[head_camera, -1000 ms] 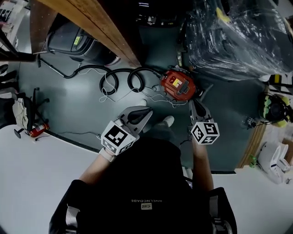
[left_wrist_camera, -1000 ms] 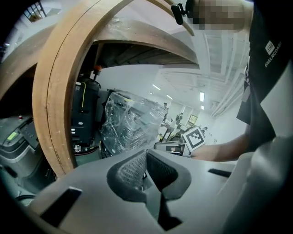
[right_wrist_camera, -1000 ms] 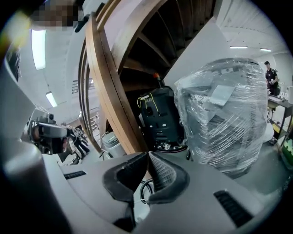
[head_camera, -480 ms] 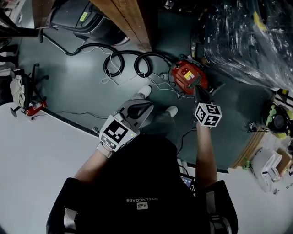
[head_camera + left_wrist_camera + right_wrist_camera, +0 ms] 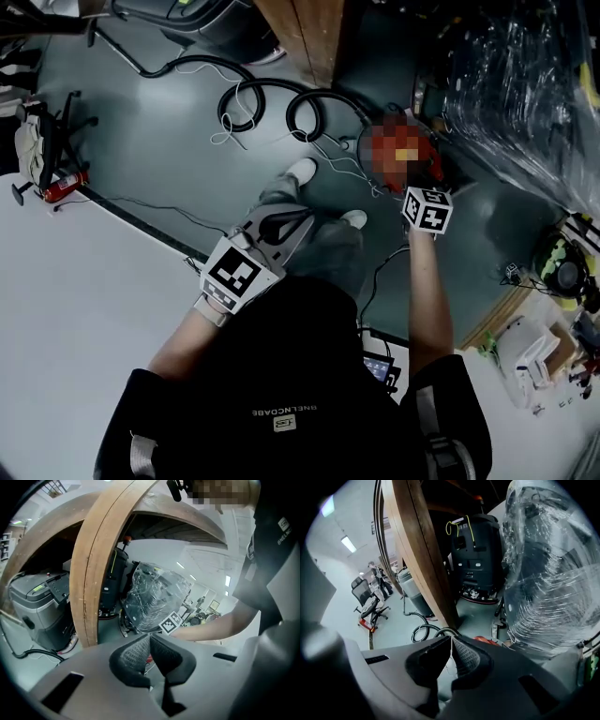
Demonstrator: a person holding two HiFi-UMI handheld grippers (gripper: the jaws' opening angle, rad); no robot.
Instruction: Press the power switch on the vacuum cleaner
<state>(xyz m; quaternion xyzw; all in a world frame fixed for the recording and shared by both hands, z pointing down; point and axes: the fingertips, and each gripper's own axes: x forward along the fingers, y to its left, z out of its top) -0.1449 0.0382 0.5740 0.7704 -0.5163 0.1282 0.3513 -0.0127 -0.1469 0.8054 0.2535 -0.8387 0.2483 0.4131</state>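
Observation:
The red vacuum cleaner [image 5: 382, 142] sits on the dark floor, its top partly under a blur patch. My right gripper [image 5: 420, 184] reaches out to its near right side, marker cube just behind. I cannot tell whether the tips touch it. In the right gripper view the jaws [image 5: 451, 643] are shut with nothing between them, and a sliver of the red vacuum cleaner [image 5: 488, 641] shows just past them. My left gripper [image 5: 302, 218] hangs lower left over the person's legs, well short of the vacuum. It is also shut and empty [image 5: 150, 640].
A black hose [image 5: 309, 114] and a white cord [image 5: 330, 161] coil on the floor left of the vacuum. A wooden beam [image 5: 314, 37] rises behind. A plastic-wrapped machine [image 5: 525, 84] stands to the right, a grey machine [image 5: 40, 606] and an office chair [image 5: 42, 150] to the left.
My right gripper has moved forward and up to the vacuum cleaner. The head view has shifted forward. My left gripper has stayed about where it was.

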